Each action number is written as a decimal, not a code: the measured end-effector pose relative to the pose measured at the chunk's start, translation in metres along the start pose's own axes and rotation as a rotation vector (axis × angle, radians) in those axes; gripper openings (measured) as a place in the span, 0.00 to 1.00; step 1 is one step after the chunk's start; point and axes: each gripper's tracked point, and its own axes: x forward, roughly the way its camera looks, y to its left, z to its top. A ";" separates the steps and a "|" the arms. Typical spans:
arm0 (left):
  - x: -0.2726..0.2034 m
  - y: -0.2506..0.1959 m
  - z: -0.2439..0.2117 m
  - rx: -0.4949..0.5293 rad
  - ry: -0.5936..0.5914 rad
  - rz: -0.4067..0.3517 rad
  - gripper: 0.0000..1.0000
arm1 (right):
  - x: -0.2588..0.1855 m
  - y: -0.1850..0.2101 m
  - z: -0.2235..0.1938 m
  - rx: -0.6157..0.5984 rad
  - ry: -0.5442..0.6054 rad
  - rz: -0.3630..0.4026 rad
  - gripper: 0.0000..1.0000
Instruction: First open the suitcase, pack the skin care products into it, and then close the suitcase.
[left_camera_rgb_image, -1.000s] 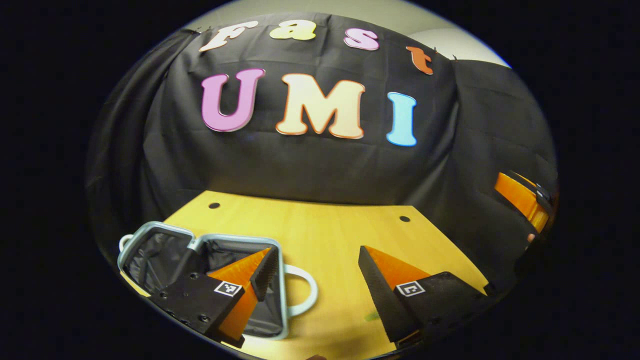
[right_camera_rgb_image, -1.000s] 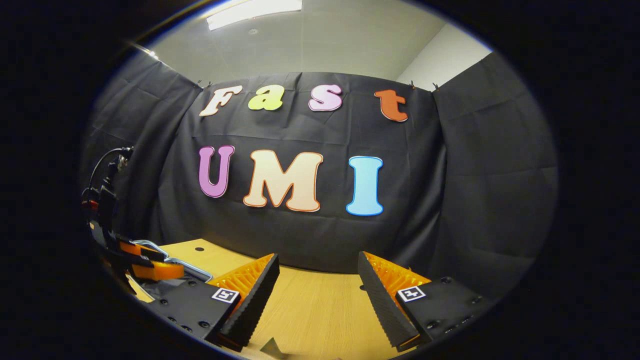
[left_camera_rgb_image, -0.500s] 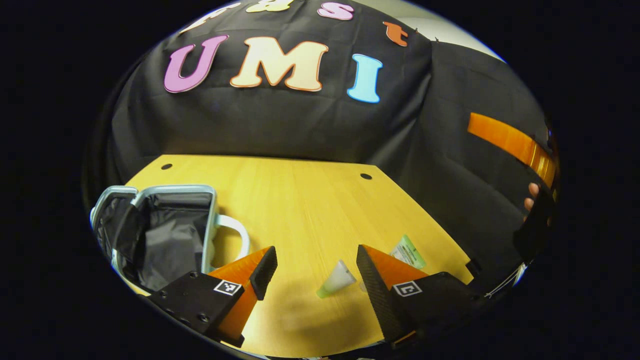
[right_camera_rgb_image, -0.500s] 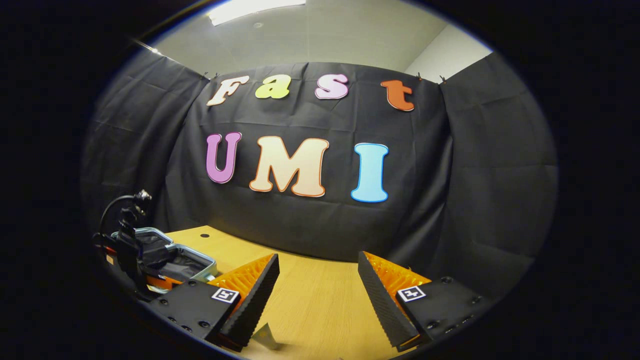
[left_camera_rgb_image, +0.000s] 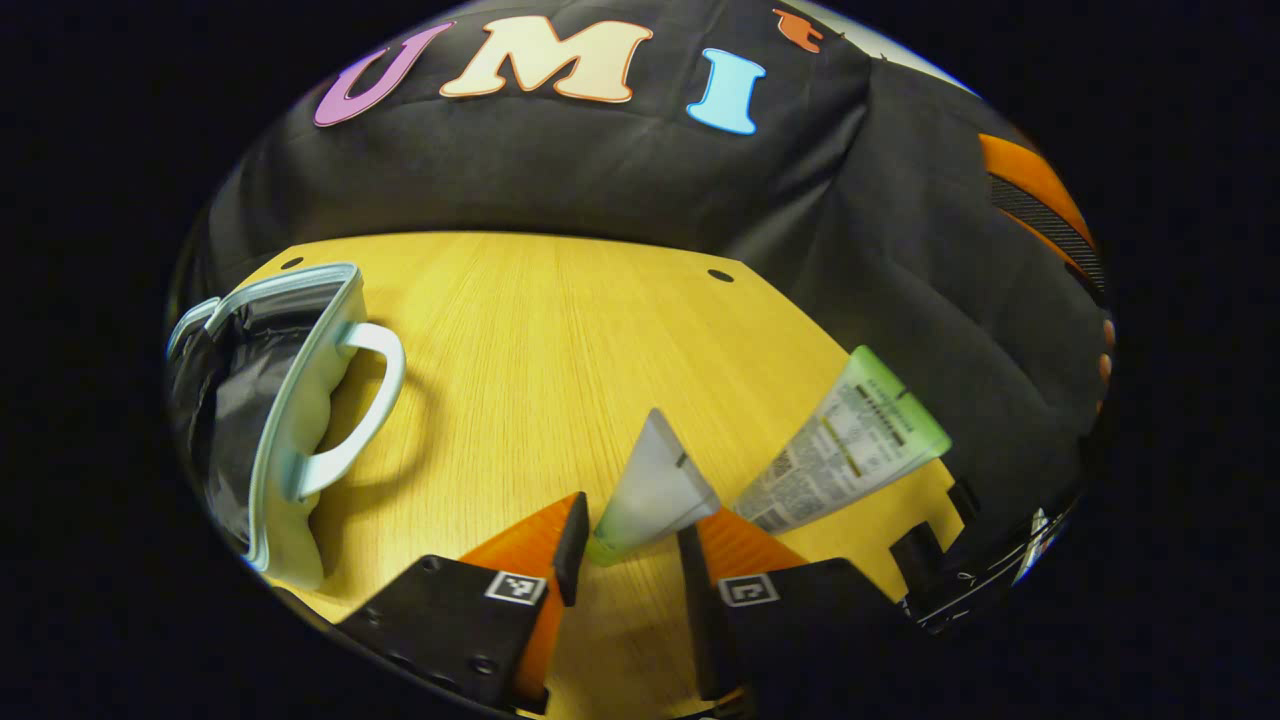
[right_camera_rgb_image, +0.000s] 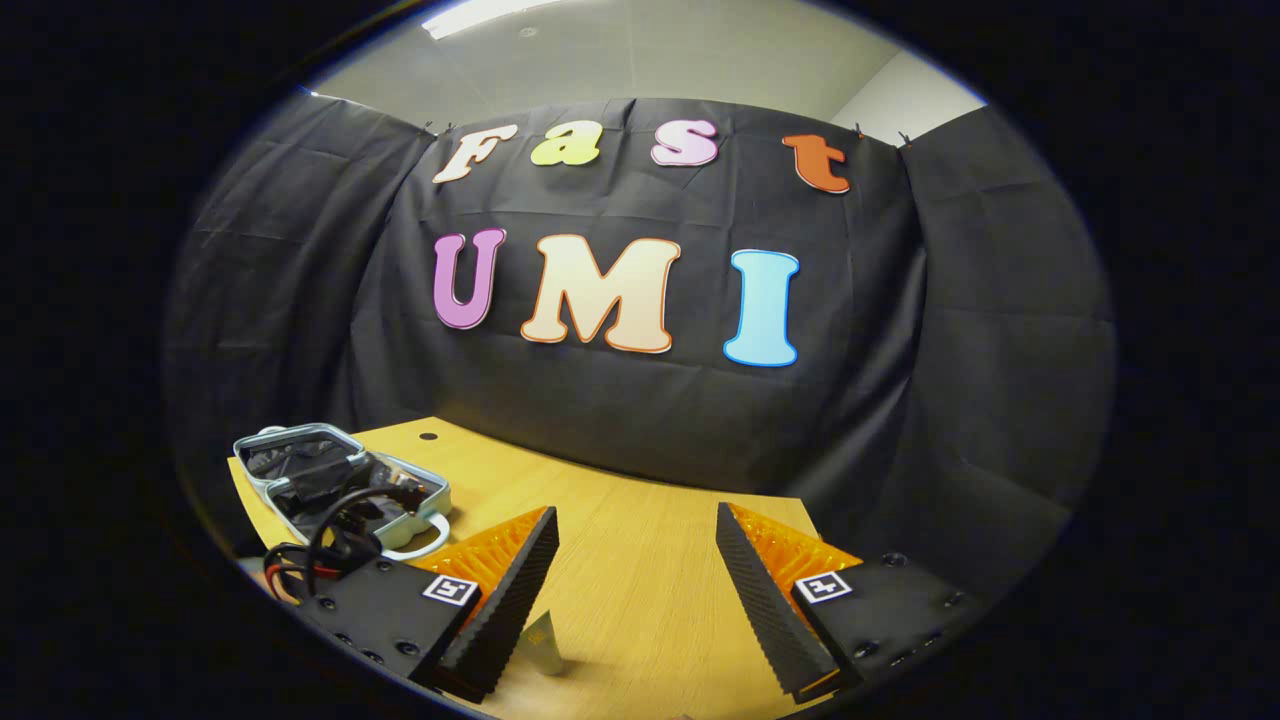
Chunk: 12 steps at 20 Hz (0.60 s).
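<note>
Left tool (left_camera_rgb_image: 625, 545) half spread, small tube (left_camera_rgb_image: 652, 495) between fingers, not yet pinched. Tube lies on worktop (left_camera_rgb_image: 560, 330), long axis pointing away from tool. Bigger tube (left_camera_rgb_image: 845, 450) just right. Open suitcase (left_camera_rgb_image: 270, 400) far left. Right tool (right_camera_rgb_image: 635, 590) spread wide, farther off.

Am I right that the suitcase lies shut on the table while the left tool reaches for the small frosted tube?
Not quite: the suitcase lies open, its dark lining showing in the left gripper view. The rest holds: it is on the table, and the left tool reaches for the small frosted tube.
</note>
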 end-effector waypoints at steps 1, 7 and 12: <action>0.003 0.004 -0.001 0.002 -0.003 0.010 0.43 | 0.000 0.004 -0.003 0.000 0.004 0.012 1.00; 0.000 0.011 0.012 -0.018 -0.009 0.000 0.11 | -0.004 0.031 -0.037 0.009 0.036 0.089 0.99; -0.037 0.013 0.055 0.024 -0.055 0.009 0.10 | -0.001 0.052 -0.086 0.036 0.123 0.135 0.99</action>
